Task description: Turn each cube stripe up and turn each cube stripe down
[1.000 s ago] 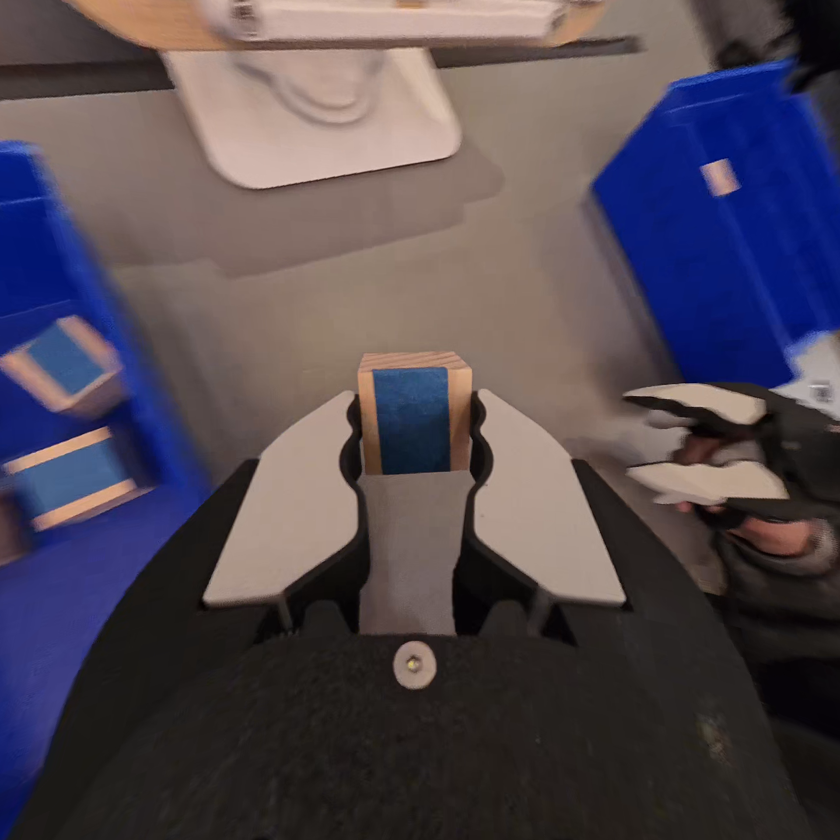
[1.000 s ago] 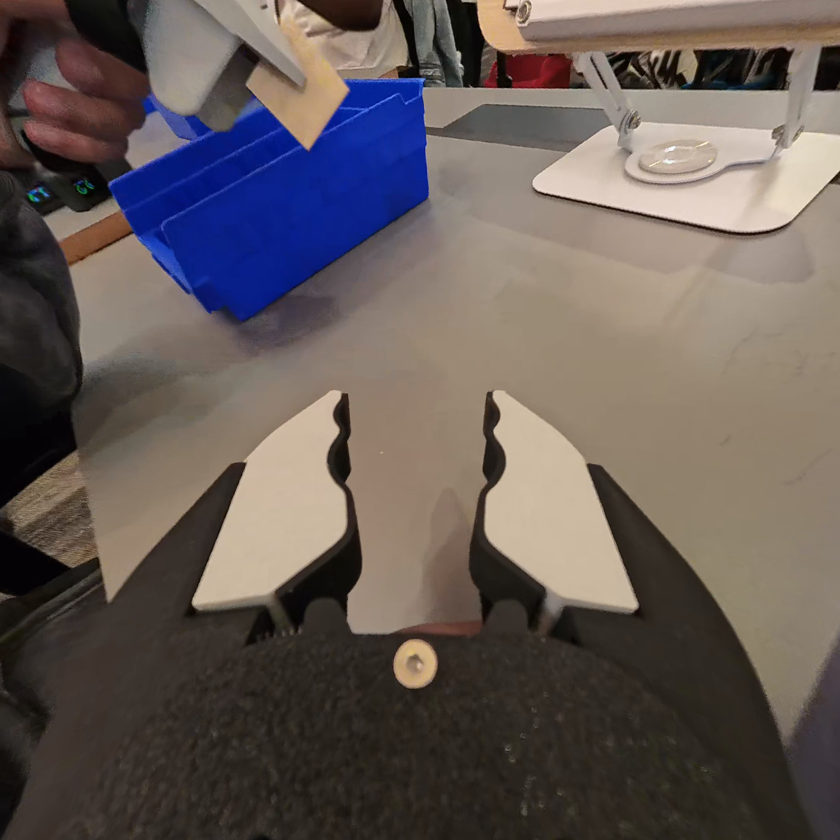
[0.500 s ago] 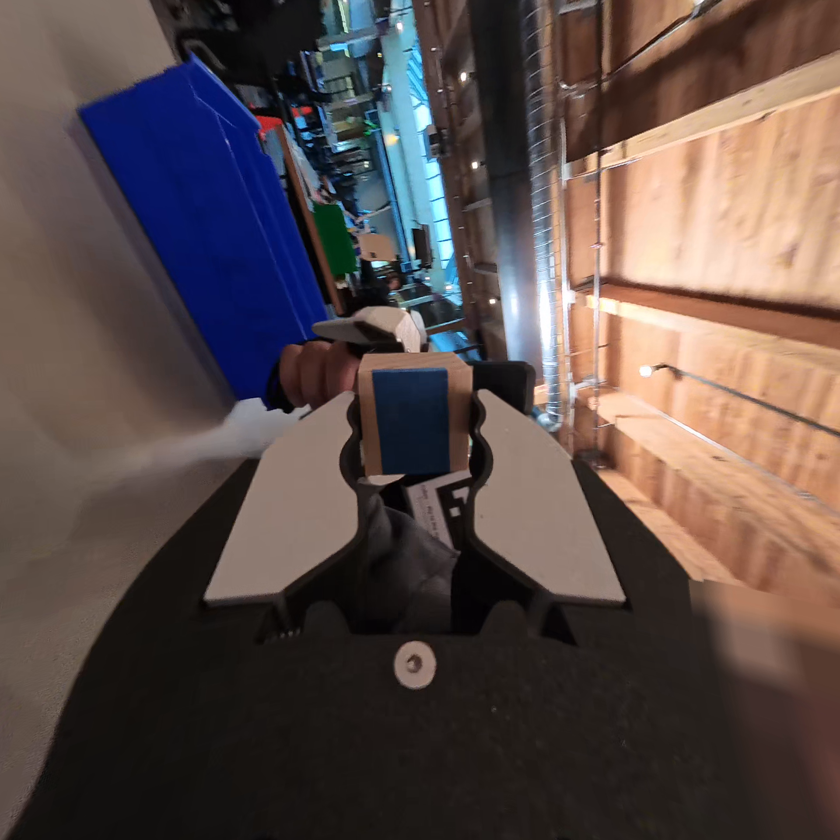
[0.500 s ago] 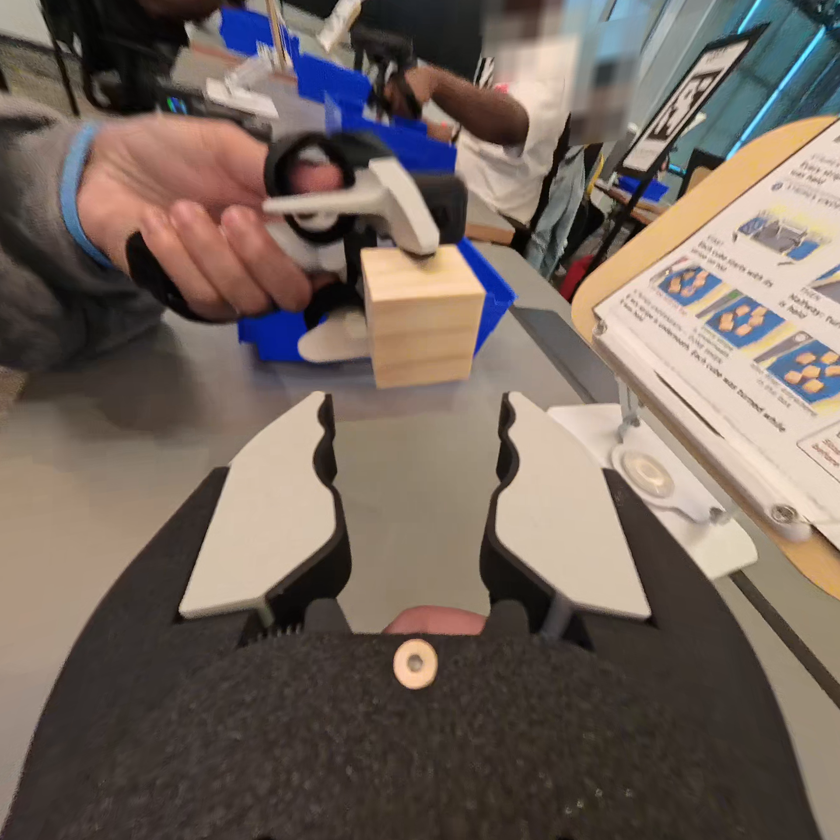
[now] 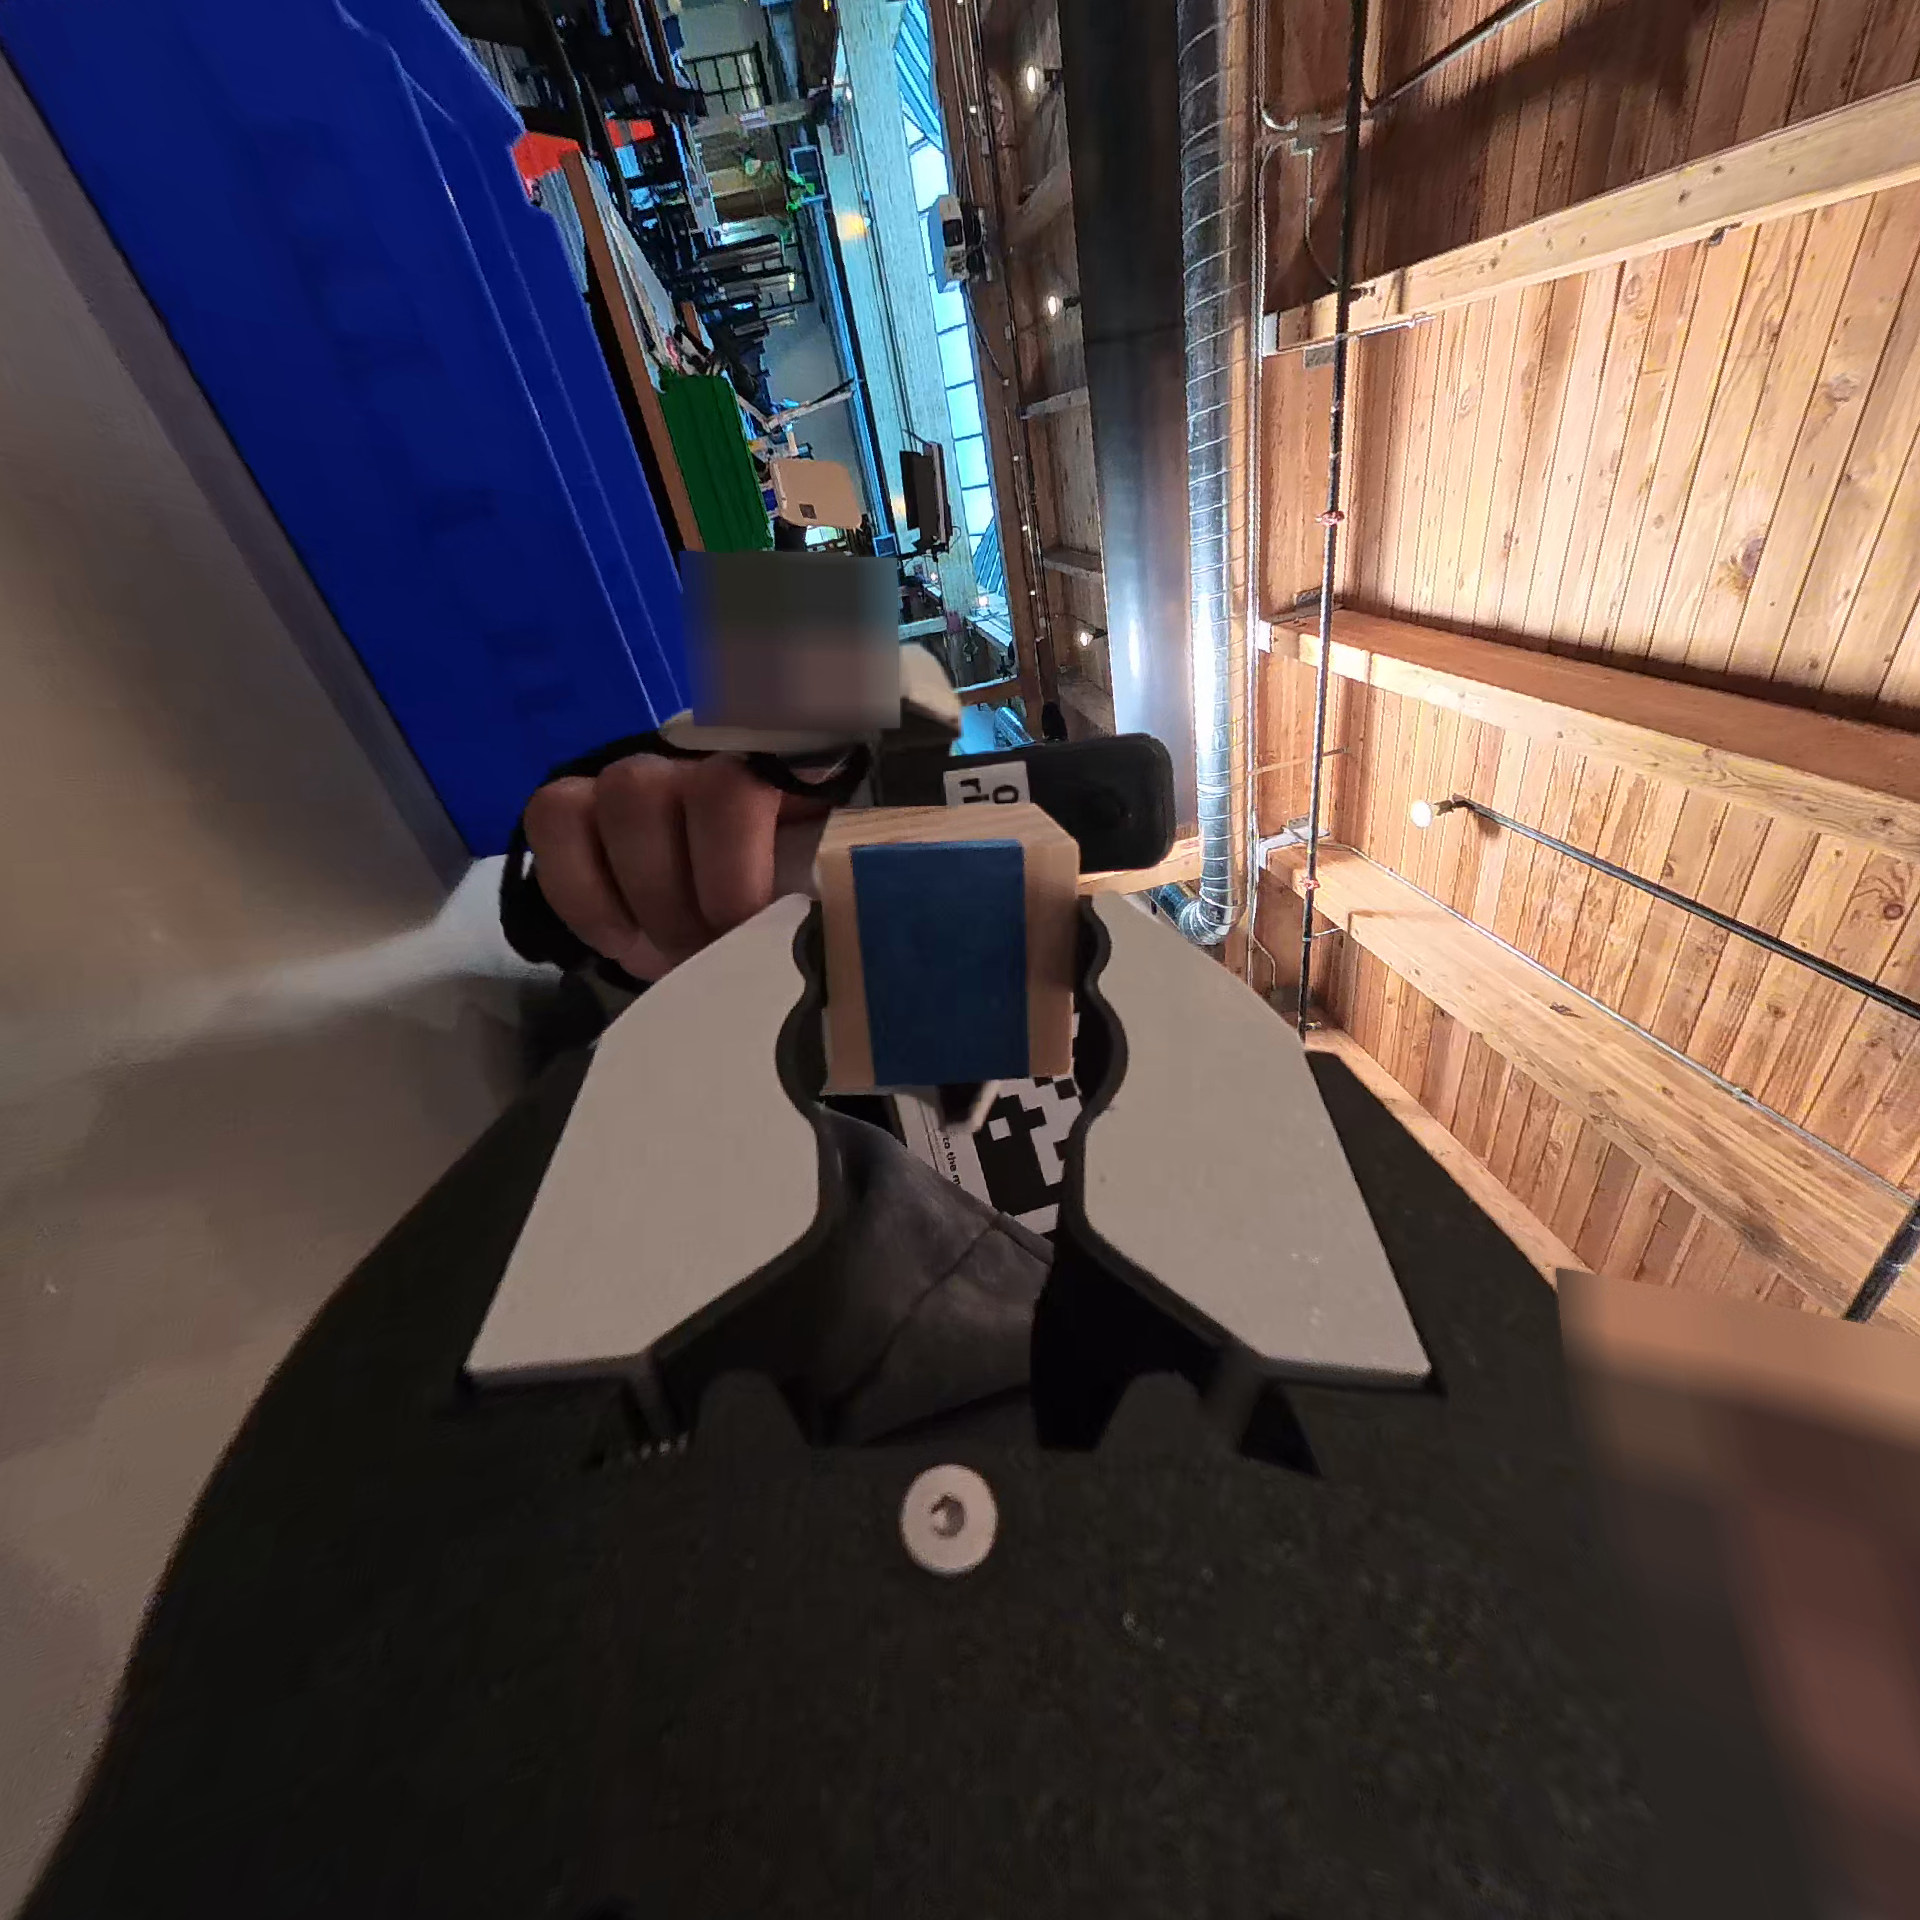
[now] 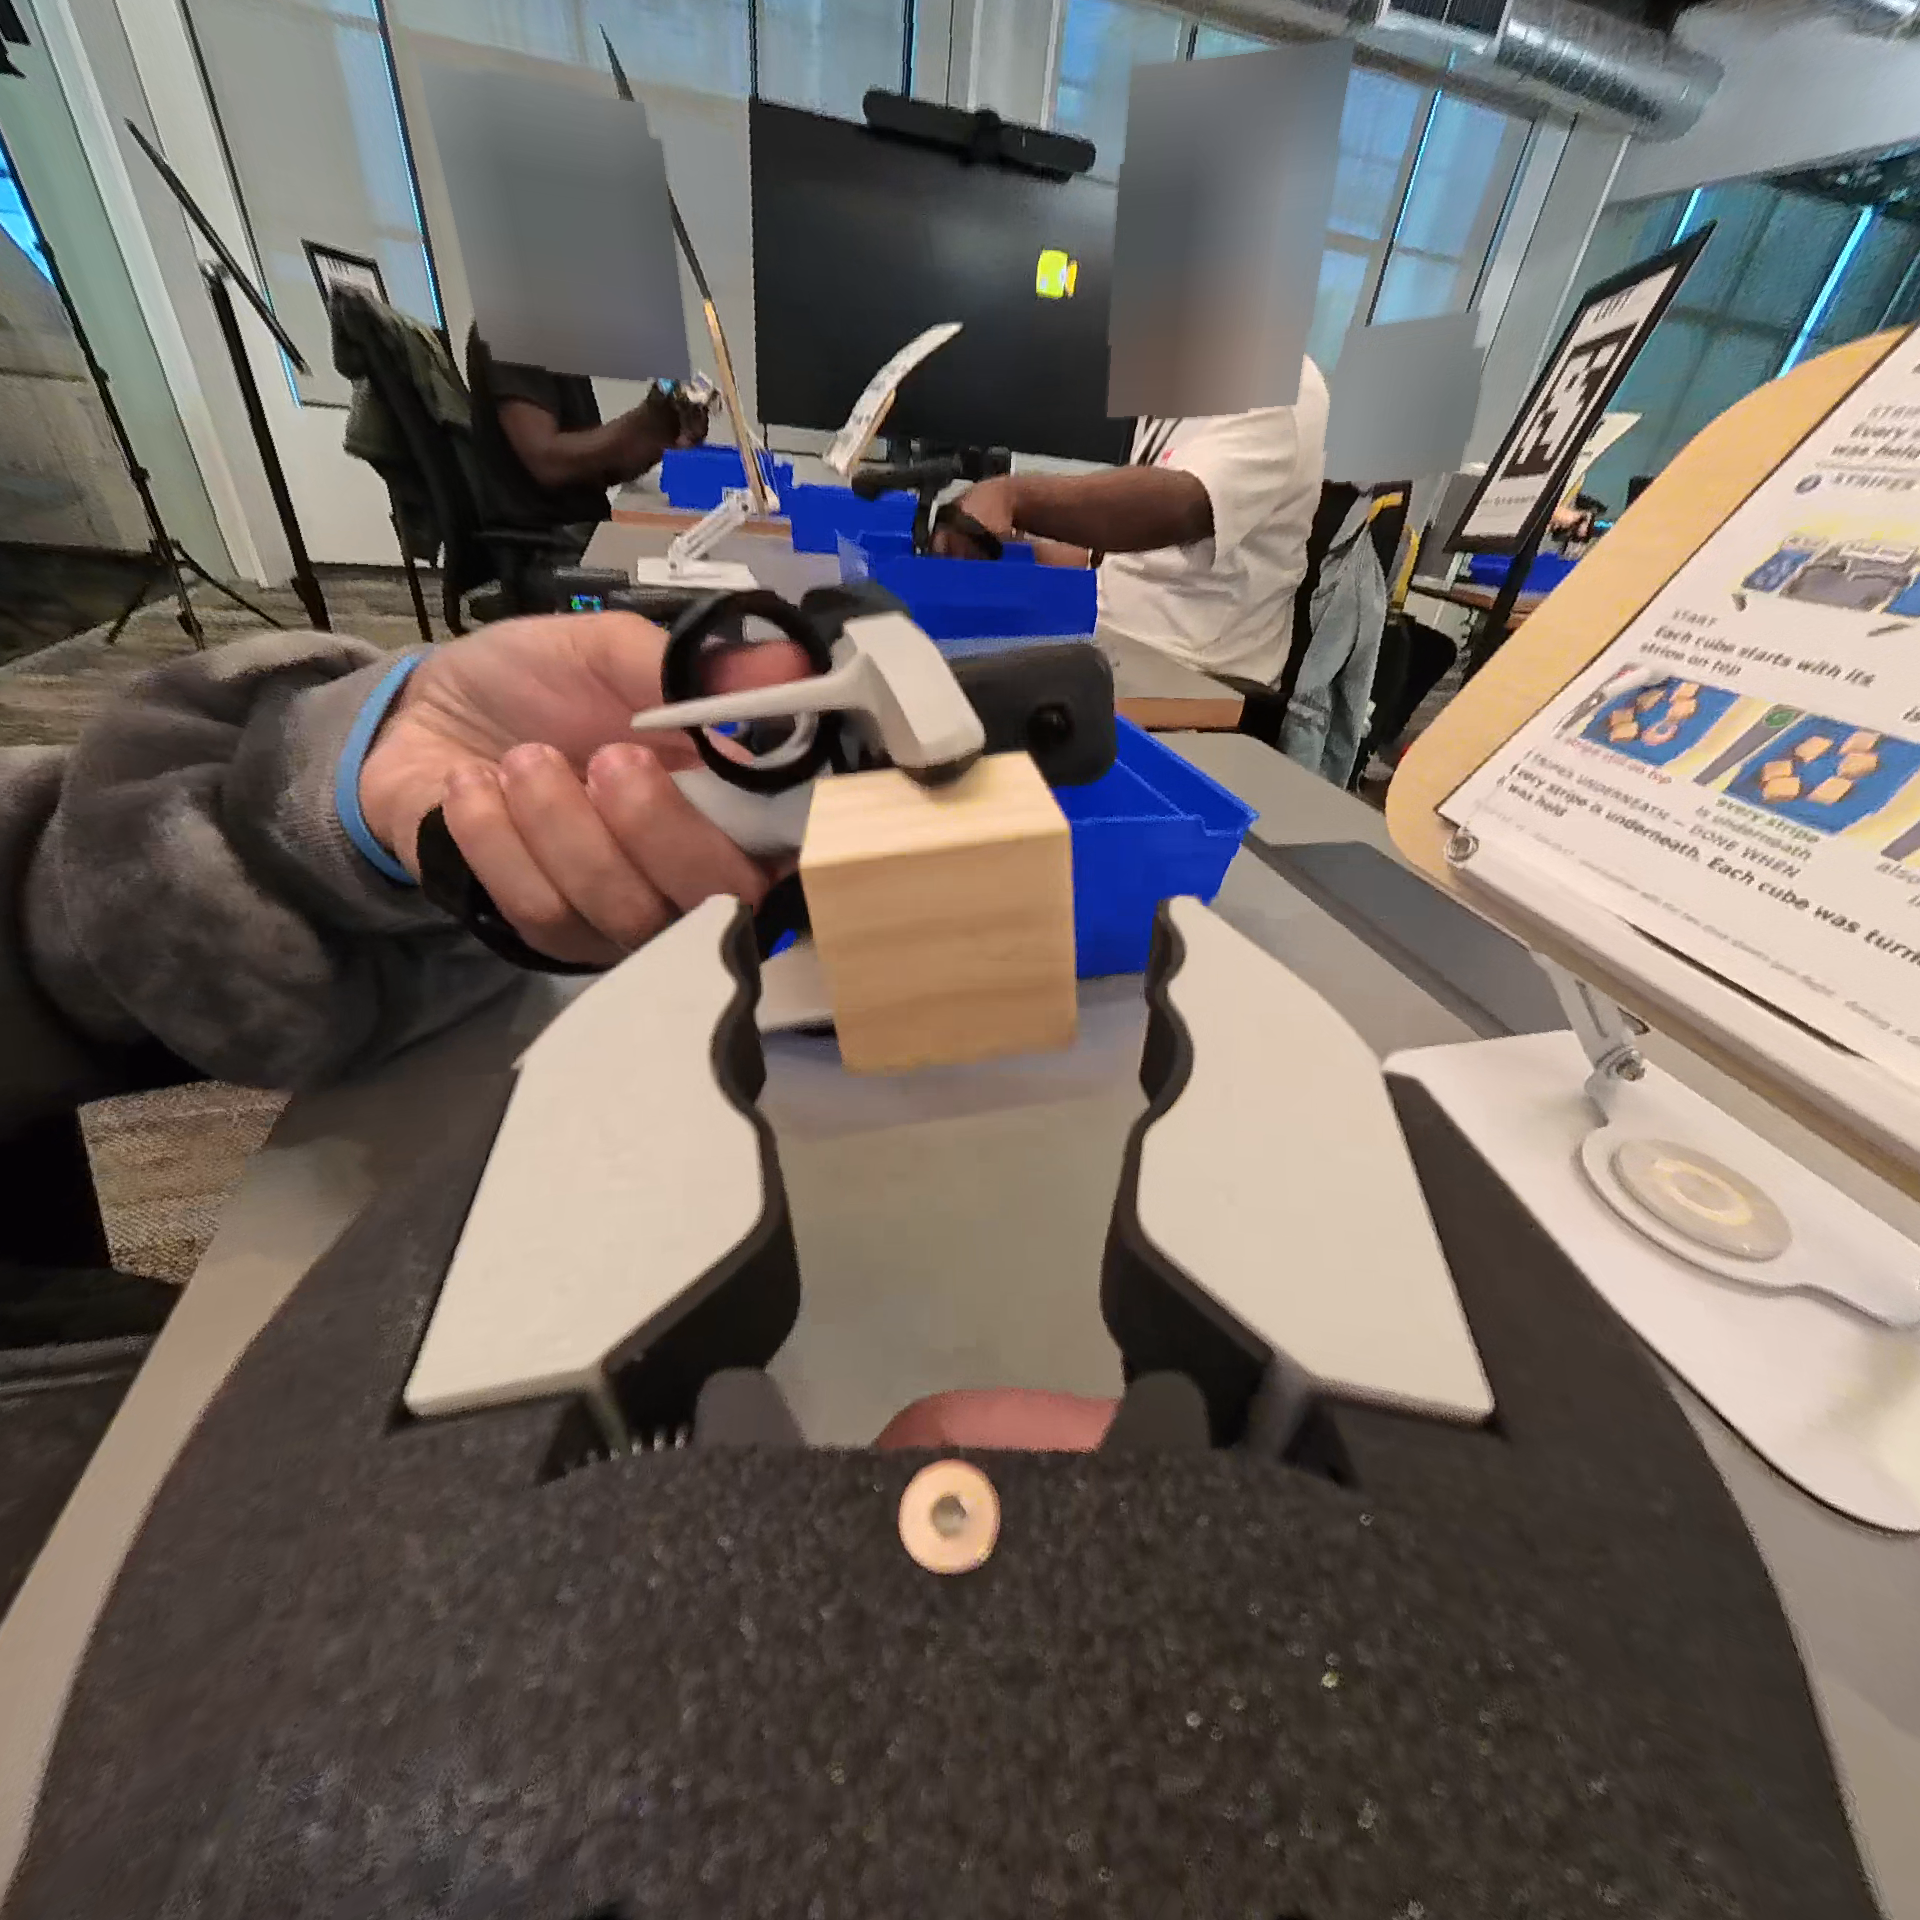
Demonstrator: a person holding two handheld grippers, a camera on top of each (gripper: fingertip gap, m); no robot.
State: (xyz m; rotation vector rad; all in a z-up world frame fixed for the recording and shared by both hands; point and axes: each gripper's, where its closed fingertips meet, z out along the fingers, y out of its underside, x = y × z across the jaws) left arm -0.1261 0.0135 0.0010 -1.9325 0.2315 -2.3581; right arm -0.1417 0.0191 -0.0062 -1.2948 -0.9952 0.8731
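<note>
- My left gripper [image 5: 945, 961] pinches the wooden cube [image 5: 940, 961] between its fingertips, held in the air above the grey table [image 6: 935, 1226]; blue stripe [image 5: 940, 961] faces its camera.
- My right gripper [image 6: 951, 977] has jaws spread, empty, just before the cube.
- Blue bin [image 6: 1153, 862] behind.

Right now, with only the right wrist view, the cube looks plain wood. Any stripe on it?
Observer: Yes. The left wrist view shows a blue stripe on the cube face turned toward the left camera.
Operator: Which way does it run?
Observer: Along the left fingers, midway between them.
Operator: Anything behind my hand?
Observer: A blue bin stands on the table behind your right hand.
</note>
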